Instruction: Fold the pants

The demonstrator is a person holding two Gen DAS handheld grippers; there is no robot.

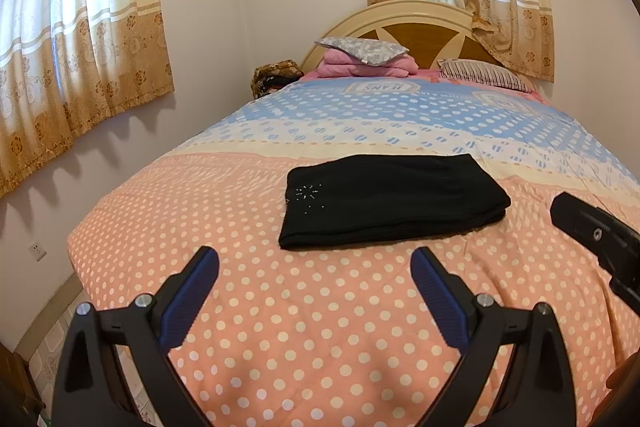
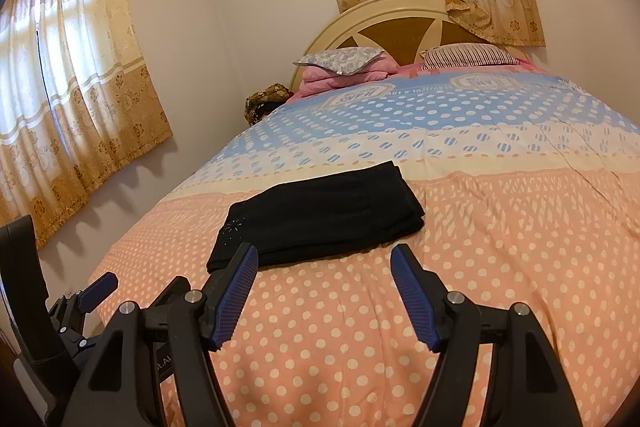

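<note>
your black pants [image 1: 390, 201] lie folded in a neat rectangle on the pink polka-dot part of the bed [image 1: 304, 327], as your left tool [image 1: 315, 281] and right tool [image 2: 324, 277] hover just short of them, both with jaws spread wide and holding nothing.
</note>
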